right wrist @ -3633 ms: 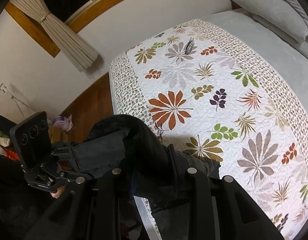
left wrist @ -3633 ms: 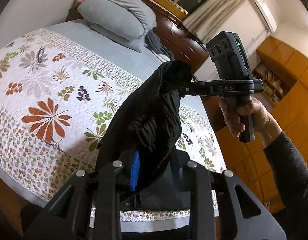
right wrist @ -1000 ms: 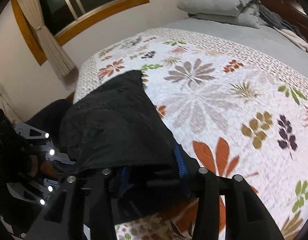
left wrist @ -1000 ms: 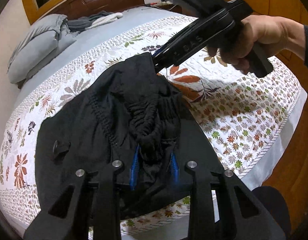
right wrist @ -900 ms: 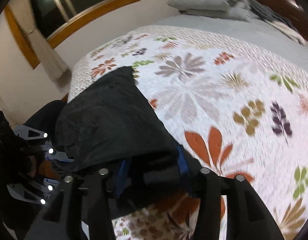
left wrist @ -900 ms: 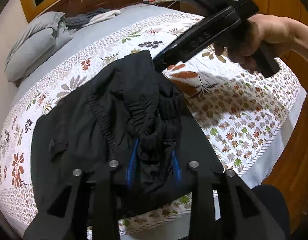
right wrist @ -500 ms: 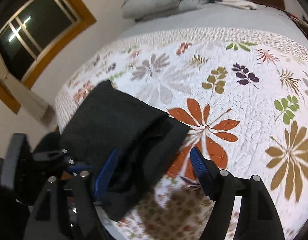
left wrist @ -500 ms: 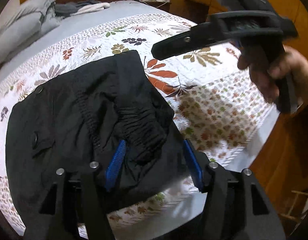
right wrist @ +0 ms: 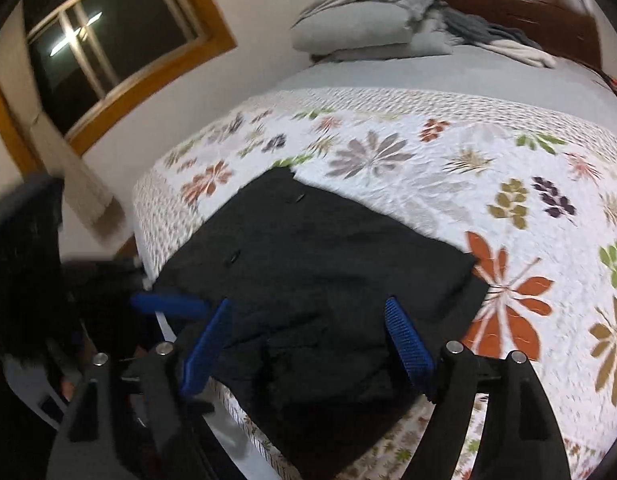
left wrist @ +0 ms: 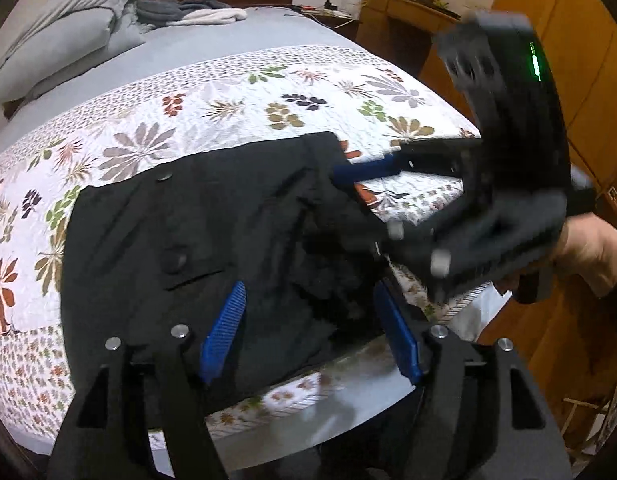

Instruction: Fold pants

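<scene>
Both grippers, clamped on the black pants (left wrist: 196, 248) a second ago, have just been opening: the left gripper (left wrist: 308, 332) and right gripper (right wrist: 308, 344) now stand released, pads clear of the cloth, which lies flat on the floral quilt (left wrist: 236, 104).

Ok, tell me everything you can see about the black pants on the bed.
The black pants lie on the floral quilt near the foot edge of the bed, in a roughly rectangular, mostly flat shape. The fabric looks matte and woven, with round buttons and a flapped pocket showing. The part nearest the grippers is bunched and wrinkled. The left gripper and right gripper both stand open just over that near edge, their jaws having just been opening, the blue pads not pressing the cloth.
</scene>
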Demonstrator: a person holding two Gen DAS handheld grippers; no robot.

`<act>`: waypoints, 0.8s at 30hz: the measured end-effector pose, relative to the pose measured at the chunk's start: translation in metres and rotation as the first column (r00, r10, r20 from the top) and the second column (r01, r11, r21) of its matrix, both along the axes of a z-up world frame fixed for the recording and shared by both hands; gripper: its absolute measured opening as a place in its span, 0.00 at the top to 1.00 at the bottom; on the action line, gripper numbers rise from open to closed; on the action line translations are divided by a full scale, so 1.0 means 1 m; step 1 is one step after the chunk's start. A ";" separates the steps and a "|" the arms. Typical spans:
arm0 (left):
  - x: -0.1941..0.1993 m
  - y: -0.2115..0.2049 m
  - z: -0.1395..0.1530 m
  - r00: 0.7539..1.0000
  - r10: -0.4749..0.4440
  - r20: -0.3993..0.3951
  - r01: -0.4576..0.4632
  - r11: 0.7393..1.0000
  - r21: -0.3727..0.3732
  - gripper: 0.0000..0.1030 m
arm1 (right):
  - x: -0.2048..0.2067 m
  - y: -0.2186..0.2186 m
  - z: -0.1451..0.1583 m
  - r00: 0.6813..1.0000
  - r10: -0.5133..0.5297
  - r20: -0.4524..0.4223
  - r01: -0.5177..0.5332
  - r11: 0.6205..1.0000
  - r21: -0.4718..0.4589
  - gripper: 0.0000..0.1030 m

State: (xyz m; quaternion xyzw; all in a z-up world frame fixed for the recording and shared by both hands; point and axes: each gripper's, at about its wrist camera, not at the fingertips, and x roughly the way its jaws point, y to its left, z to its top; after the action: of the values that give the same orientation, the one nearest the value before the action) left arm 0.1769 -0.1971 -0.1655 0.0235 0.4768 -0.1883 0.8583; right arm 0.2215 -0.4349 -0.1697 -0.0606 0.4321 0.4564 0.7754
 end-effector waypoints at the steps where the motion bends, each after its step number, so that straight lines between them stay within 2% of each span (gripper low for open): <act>1: 0.001 0.003 0.000 1.000 0.004 -0.002 -0.004 1.000 0.000 0.35 | -0.004 0.003 -0.005 1.000 0.012 0.014 -0.011 0.999 -0.031 0.23; 6: 0.003 0.015 0.002 1.000 0.022 -0.003 -0.022 1.000 0.003 0.35 | -0.022 0.000 -0.029 0.997 0.051 0.059 -0.040 0.985 -0.167 0.24; 13: -0.008 0.018 0.012 1.000 0.017 0.009 -0.017 0.999 0.031 0.34 | -0.032 -0.025 -0.049 1.000 -0.006 0.025 0.010 0.987 -0.159 0.20; 17: -0.015 0.028 0.018 1.000 0.017 0.016 -0.018 0.999 0.027 0.30 | -0.034 -0.035 -0.057 0.998 -0.062 -0.023 0.059 0.989 -0.135 0.17; 20: -0.019 0.050 0.021 0.999 0.031 0.027 -0.032 0.999 0.033 0.29 | -0.038 -0.043 -0.048 0.994 -0.101 -0.040 0.096 0.990 -0.106 0.18; 24: -0.016 0.096 0.024 0.997 0.072 0.033 -0.072 0.997 0.000 0.27 | -0.048 -0.057 -0.026 0.988 -0.157 -0.006 0.156 0.984 -0.080 0.18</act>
State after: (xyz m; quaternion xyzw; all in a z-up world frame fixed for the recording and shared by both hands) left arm 0.1611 -0.1008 -0.1416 0.0100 0.4633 -0.1564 0.8722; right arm 0.1736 -0.4918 -0.1955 -0.0540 0.4580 0.3769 0.8033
